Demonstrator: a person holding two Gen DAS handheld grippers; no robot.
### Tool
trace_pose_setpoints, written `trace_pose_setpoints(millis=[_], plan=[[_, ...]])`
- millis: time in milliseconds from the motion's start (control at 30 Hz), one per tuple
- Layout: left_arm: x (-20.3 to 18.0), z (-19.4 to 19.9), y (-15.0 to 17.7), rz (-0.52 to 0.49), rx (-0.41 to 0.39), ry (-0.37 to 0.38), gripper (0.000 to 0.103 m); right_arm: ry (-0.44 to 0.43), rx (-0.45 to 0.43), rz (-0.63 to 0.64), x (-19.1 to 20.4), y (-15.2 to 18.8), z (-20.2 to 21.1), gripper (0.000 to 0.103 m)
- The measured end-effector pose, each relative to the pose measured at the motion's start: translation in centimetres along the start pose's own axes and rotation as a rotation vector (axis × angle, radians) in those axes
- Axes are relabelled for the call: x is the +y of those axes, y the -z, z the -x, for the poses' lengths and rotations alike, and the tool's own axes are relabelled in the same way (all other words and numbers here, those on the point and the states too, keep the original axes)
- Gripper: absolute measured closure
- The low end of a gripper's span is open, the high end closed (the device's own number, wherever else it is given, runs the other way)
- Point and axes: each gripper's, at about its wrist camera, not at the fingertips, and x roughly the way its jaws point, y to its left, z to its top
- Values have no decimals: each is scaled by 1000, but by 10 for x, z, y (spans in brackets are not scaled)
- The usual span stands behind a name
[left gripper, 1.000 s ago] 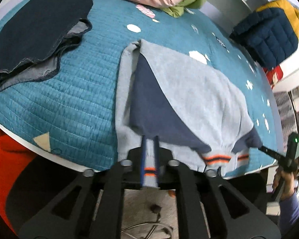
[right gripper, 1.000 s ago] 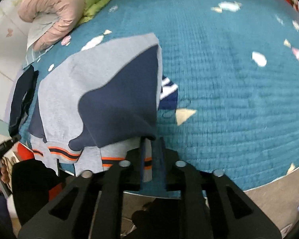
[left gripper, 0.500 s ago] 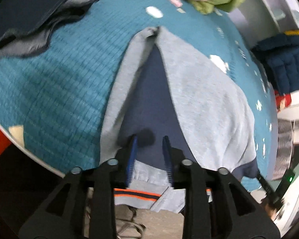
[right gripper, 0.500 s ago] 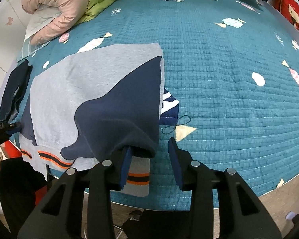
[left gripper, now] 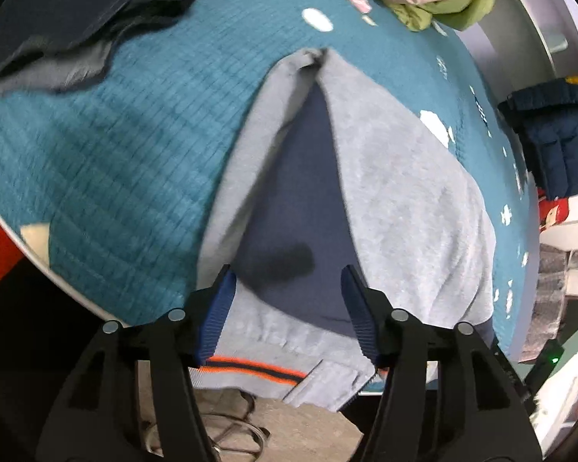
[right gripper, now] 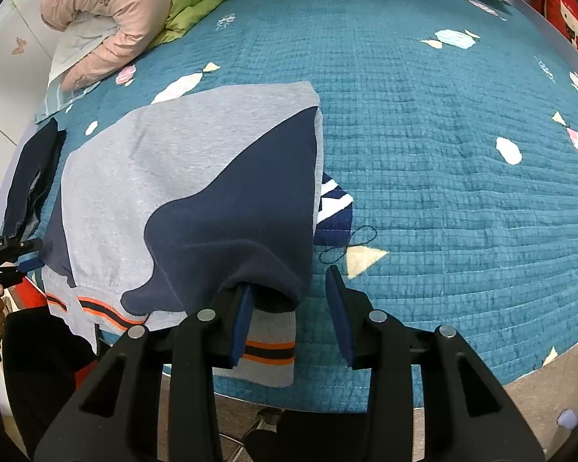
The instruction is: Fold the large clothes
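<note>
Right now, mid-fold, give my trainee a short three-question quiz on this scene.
1. True or false: the left gripper is shut on the sweater.
2. Which sleeve cuff stripe colour stands out: A green, B orange, C yellow?
3. Fill in: the sweater lies on a teal ____.

Key: 1 false, both the left and the right gripper are open; 2 B; 3 quilt.

No text, label or number is legible in either view.
</note>
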Motion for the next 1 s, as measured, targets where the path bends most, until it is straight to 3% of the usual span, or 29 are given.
trace_pose_setpoints(millis=[67,100,167,200,233,267,367,467,633,700,867,967,1000], plan=[[-4,-8,-4,-10,12,-23,46,0,2,-1,0,-1,-1,68],[-3,-13,-7,-9,14,-33,56,4,1,2,1,-1,-2,68],[-1,-17,-9,-24,2,-51,88,11,-6,5,0,-3,-2,68],[2,-15,-9,-10,-2,-17,93,16,-16,6,0,-4,-2,68],[1,-13,-7,-15,-9,-4,93,17,-19,10,-2,-5,-2,74],[-1,-8,-5,-38,-24,-4,94,20,-26,18,-2,-5,-1,91],[-7,11,2,-77,-54,47,94,25,-49,55,2,-4,5,99],[-12,38,6,-119,-89,109,95,11,-76,78,5,-2,16,100],[-8,61,10,-138,-84,105,94,-18,-80,103,9,5,34,100],[-5,53,14,-154,-64,52,94,-6,-56,122,8,10,31,100],[26,8,23,-68,33,7,93,39,74,120,0,32,-7,95],[27,1,29,-88,31,8,92,11,66,96,-3,34,-2,91],[28,4,30,-80,29,21,83,3,59,91,-3,33,3,90]])
